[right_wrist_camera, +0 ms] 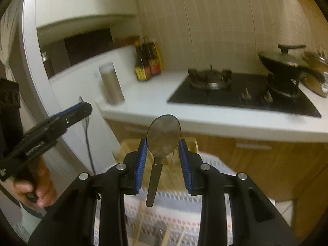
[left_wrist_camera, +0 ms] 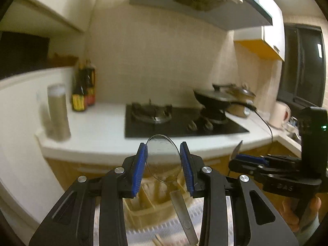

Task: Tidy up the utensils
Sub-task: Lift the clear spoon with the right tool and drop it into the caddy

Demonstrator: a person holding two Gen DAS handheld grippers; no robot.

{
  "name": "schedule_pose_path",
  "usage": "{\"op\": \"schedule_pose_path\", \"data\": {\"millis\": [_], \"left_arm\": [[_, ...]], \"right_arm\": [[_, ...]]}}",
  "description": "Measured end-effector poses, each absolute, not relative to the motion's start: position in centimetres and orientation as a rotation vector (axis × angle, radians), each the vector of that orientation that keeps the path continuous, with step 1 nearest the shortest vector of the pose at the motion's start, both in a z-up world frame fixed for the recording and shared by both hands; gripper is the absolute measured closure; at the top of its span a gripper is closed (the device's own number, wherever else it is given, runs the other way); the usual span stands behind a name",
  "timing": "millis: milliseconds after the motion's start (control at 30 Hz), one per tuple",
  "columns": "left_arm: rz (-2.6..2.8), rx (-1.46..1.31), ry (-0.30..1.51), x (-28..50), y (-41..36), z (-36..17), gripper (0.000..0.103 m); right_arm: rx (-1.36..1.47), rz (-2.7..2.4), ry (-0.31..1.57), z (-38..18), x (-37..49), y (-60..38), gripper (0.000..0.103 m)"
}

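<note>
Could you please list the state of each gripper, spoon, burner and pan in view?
Left hand-held gripper: shut on the clear plastic spoon, bowl up.
Right hand-held gripper: shut on the dull metal spoon, bowl up, handle hanging.
Gas burner on the black hob: bare, no flame seen.
Black lidded pan: covered, on the other burner.

Between blue ribbed pads [left_wrist_camera: 139, 170] on black fingers sits a clear, see-through spoon [left_wrist_camera: 163, 155]; the other gripper's blue pads [right_wrist_camera: 184, 164] flank a dull grey metal spoon [right_wrist_camera: 164, 135]. Below the fingers lie a cream-yellow tray [left_wrist_camera: 143, 207] and a white cloth [right_wrist_camera: 176, 209] with grey and red stripes.
</note>
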State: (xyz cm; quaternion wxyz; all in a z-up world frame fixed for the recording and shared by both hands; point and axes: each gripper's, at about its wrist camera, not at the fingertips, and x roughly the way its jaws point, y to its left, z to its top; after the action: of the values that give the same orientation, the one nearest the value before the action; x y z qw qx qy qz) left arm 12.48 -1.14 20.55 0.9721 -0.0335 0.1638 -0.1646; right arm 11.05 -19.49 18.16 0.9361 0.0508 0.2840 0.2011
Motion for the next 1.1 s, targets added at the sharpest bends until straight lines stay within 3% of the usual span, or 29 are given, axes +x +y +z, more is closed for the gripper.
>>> {"op": "schedule_pose_path", "data": {"millis": [233,467,800,1100], "left_arm": [[-0.261,-0.081,0.244,15.7,-0.9,21.3,0.071],[-0.242,-0.047,0.198,19.1,-2.2,18.1,0.071],[-0.213,0.054,0.222,20.8,-4.2,11.7,0.071],[-0.250,0.030,0.270,20.2,-3.9,9.9,0.070]], "right_arm": [[0.097,0.314,0.465,20.6,14.0,-19.2,0.074],[0.020,0.192,0.430,18.4,17.3,-18.4,0.074],[-0.010,0.186,0.531,11.6,20.6,-17.6,0.074],[0.001,0.204,0.598,9.5,20.3,-17.7,0.074]]}}
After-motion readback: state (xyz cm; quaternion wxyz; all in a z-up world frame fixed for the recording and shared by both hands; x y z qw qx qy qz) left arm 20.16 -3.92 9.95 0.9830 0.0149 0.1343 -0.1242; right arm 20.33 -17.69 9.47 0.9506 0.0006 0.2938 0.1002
